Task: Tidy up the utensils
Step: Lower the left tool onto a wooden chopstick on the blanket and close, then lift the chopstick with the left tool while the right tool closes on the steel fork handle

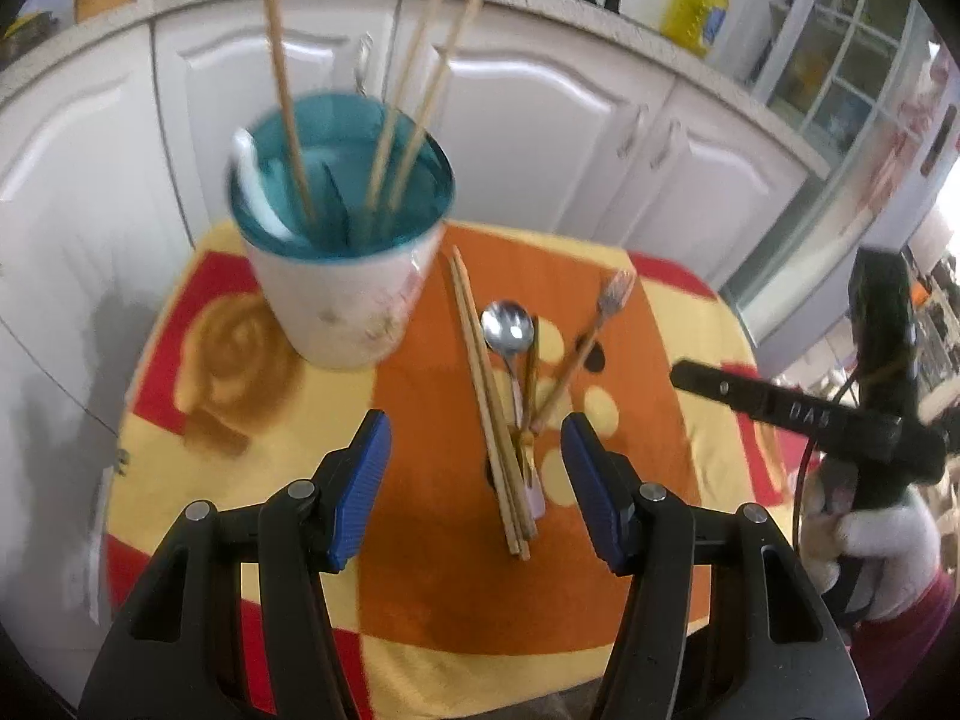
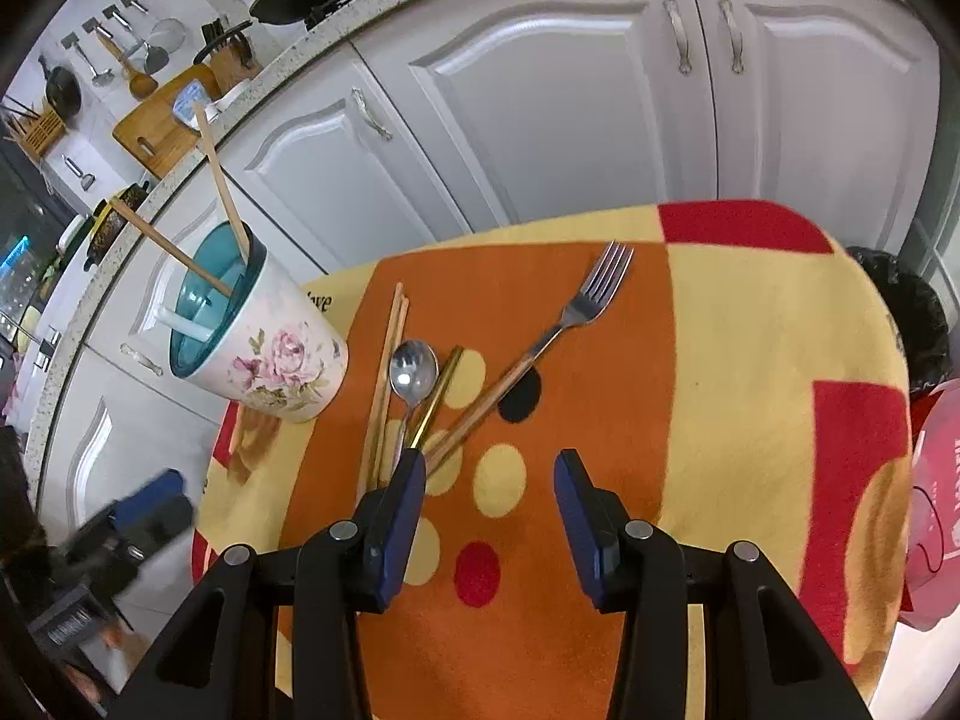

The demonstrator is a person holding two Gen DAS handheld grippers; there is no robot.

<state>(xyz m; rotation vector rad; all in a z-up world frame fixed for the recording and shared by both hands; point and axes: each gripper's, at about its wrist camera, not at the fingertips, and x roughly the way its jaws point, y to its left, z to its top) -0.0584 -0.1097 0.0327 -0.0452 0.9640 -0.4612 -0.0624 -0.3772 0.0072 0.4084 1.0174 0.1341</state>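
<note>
Ahead of the left gripper [image 1: 476, 468], between and just beyond its blue pads [image 1: 360, 480]: a loose bundle of utensils on the patterned cloth [image 1: 420, 570]. Paired wooden chopsticks [image 1: 483, 396] nearest the left pad side, then a metal spoon [image 1: 507, 327], a gold-coloured stick [image 1: 531, 372] (type unclear), and a wood-handled fork [image 1: 600, 324] fanning off to the right. Handles converging toward the gripper, probably laid that way for an easy pick from the near end. Up and left of the gripper: a floral cup with teal inside [image 1: 342, 240], already holding three chopsticks [image 1: 384, 120] and a white spoon-like handle [image 1: 255, 192]; evidently the target holder, so sorting partly done, bundle not yet moved.

Left jaws spread wide, nothing between the pads, nothing gripped. Tilted steeply down at the cloth, hovering over the handle ends, no contact visible.

From the right wrist view: right gripper [image 2: 489, 492] also unclenched and empty, jaws parted about halfway, pitched down toward the table. Left pad [image 2: 399, 516] overlapping the handle ends of the bundle in the picture; touching or just above, cannot tell. Fork [image 2: 576, 312] ahead between the jaws' line, floral cup [image 2: 282, 360] far up-left, tilted look from the lens. Left gripper a blurred dark shape at the lower left edge [image 2: 138, 528].

Likely step: approaching the bundle for the next utensil.
</note>
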